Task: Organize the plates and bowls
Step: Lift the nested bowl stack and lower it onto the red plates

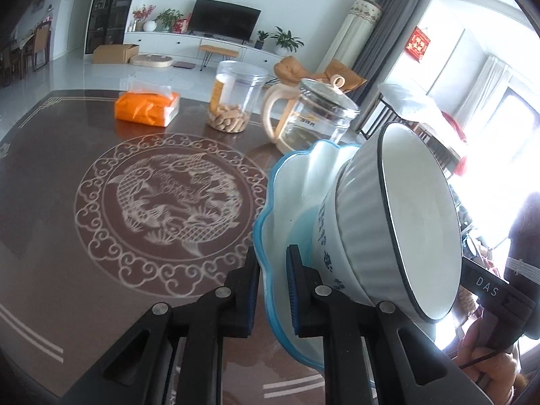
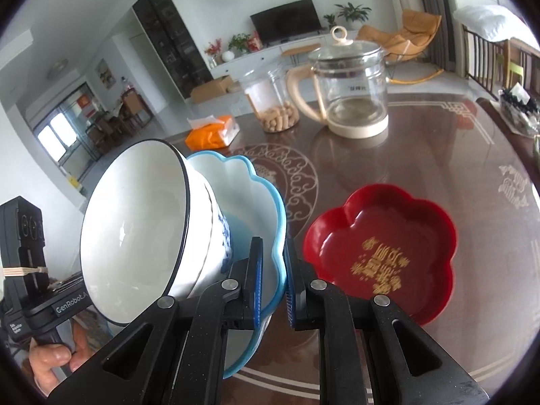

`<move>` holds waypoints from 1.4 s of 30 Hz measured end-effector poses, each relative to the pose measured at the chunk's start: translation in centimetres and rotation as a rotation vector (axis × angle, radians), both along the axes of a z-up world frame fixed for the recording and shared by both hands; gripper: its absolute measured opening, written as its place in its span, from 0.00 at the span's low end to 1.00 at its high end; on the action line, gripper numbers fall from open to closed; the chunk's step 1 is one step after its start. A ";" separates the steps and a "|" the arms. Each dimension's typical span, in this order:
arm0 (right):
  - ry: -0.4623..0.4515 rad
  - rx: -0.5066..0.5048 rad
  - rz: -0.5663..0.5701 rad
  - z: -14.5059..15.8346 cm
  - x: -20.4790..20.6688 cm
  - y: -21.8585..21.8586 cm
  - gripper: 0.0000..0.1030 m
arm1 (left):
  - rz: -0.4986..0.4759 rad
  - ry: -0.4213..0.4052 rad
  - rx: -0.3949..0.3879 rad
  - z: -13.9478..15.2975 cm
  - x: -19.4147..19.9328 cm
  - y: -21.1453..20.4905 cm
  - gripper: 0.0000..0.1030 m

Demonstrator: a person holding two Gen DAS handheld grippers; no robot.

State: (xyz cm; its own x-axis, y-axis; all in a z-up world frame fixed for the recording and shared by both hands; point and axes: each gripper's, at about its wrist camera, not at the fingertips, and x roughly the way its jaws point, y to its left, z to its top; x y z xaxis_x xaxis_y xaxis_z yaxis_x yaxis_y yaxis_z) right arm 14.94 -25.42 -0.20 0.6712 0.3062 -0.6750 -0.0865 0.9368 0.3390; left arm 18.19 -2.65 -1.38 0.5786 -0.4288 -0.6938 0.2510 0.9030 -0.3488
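Both grippers clamp opposite edges of a blue-rimmed scalloped plate (image 1: 290,182), the left gripper (image 1: 272,290) and the right gripper (image 2: 272,280) each closed tight on its rim, holding it tilted above a dark patterned table (image 1: 67,202). 2 nested bowls sit on the plate: a white bowl with a dark rim (image 2: 135,222) inside a blue-and-white bowl (image 2: 222,236). A red flower-shaped dish (image 2: 381,253) rests on the table just beside it, with a glass kettle (image 2: 351,91), a snack jar (image 2: 275,101) and an orange packet (image 2: 211,133) farther back.

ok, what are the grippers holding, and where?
Both grip the blue plate by its rim, on opposite sides: left gripper, right gripper. Stacked bowls ride in it, ungripped.
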 end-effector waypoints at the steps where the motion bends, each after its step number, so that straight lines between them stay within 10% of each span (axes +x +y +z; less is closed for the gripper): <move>1: -0.009 -0.008 -0.015 0.5 0.3 -0.9 0.14 | -0.014 -0.003 -0.005 0.2 0.6 -1.0 0.14; 15: 0.052 0.003 -0.175 -3.1 2.5 -10.3 0.14 | -0.098 0.080 0.014 -4.9 4.8 -10.4 0.14; 36: 0.061 0.024 -0.195 -9.1 2.2 -12.9 0.15 | -0.140 0.077 0.076 -9.4 4.9 -12.7 0.15; 42: 0.041 0.025 -0.215 -8.5 1.7 -13.9 0.45 | -0.114 0.091 0.058 -8.7 4.9 -11.9 0.21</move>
